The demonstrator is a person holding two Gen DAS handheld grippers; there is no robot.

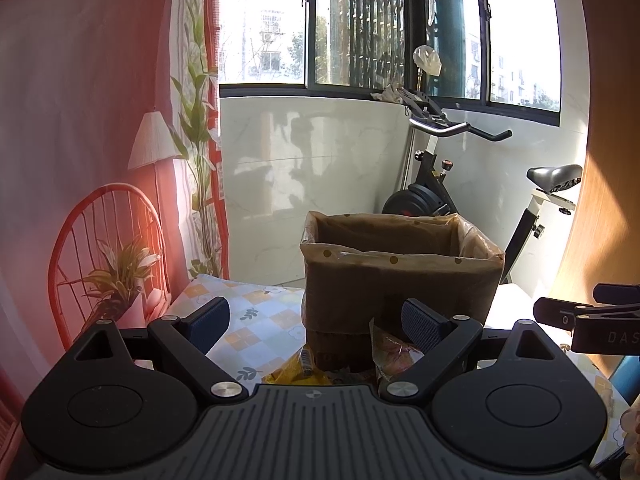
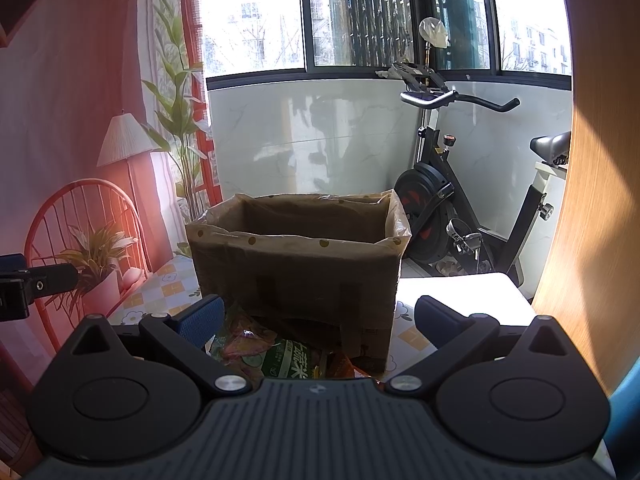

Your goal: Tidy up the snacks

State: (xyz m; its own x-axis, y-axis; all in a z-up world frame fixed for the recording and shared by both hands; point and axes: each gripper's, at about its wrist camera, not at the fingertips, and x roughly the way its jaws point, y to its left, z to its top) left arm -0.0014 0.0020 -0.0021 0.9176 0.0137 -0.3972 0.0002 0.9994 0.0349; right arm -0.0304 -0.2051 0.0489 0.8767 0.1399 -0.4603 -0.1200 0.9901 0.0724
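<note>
A: Where are the snacks?

B: In a heap on the table covered with a floral checked cloth, at the near foot of the open brown cardboard box lined with clear dotted plastic. The left wrist view shows a yellow packet and a crinkled reddish clear wrapper; the right wrist view shows a green printed bag beside orange wrappers, touching the box's base.

A: And the grippers?

B: The left gripper has its blue-padded fingers spread wide, nothing between them, above the packets. The right gripper is likewise spread and empty, facing the box.

A: What's around?

B: A black exercise bike stands far right under the window, and a red wire chair holding a potted plant sits at the left.
</note>
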